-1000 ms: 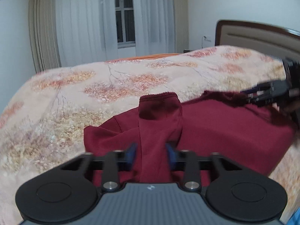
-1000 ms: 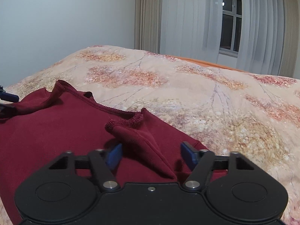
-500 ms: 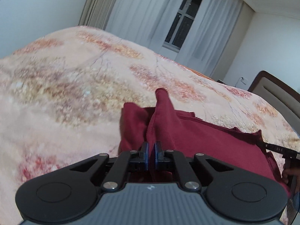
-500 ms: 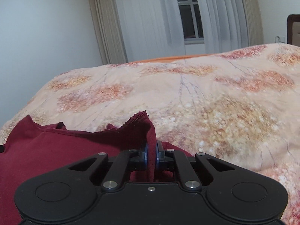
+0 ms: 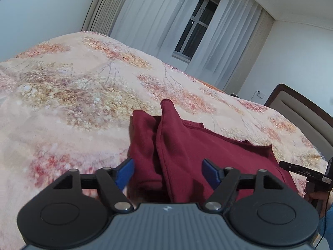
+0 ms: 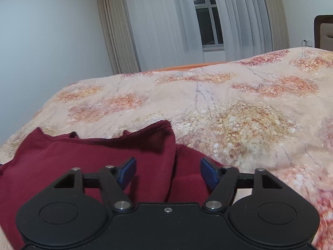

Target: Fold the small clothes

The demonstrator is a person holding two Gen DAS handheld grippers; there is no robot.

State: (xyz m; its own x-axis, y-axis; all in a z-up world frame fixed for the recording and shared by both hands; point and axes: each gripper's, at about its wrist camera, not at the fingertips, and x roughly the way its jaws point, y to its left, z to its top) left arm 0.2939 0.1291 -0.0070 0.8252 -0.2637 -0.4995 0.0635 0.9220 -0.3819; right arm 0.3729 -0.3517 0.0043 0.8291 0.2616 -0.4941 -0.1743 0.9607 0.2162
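A bed (image 5: 62, 95) with a floral peach cover fills both views, with a headboard (image 5: 299, 112) at its far right in the left view and curtains (image 6: 162, 27) around a dark window (image 6: 208, 20) behind it. On the cover lies a dark red garment (image 5: 208, 152), spread flat toward the right in the left view, with one folded-up ridge of cloth rising to a point at its far end. In the right view the garment (image 6: 83, 156) covers the lower left, a raised corner of it standing just ahead of the camera. The left claw (image 5: 167, 171) is wide open, its blue pads (image 5: 124, 173) on either side of the ridge without pinching it. The right claw (image 6: 167, 171) is likewise wide open, holding nothing, with the raised corner between its pads (image 6: 209, 173). In the left view the right claw's black finger (image 5: 299, 169) shows at the garment's right edge.
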